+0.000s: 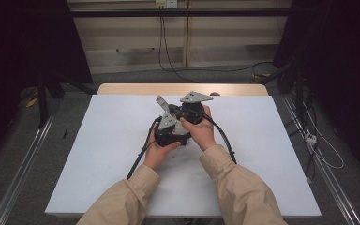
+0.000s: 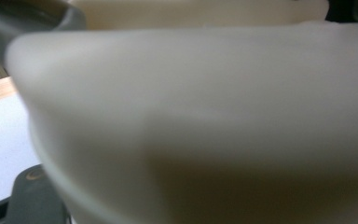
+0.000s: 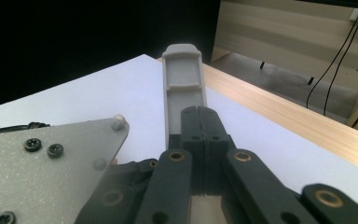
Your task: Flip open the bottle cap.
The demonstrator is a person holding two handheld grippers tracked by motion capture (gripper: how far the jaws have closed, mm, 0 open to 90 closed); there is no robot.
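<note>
At frame centre both hands held the left tool (image 1: 161, 104) and right tool (image 1: 187, 110) together, jaws closed and empty; separate them slowly above the white counter (image 1: 98, 154).

A white surface (image 1: 272, 140) with a wooden far edge stands on grey floor (image 1: 131, 75). Beyond the fingers is a beige wall (image 1: 136, 33) with hanging black cables (image 1: 161, 42); both sides are dark.

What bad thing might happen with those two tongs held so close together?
The left tongs and right tongs sit bunched together above the white table, so they might knock or snag each other. Their cables trail under the wrists and could catch a sleeve. Something pale and blurry blocks the left gripper view, hiding what's ahead.
</note>
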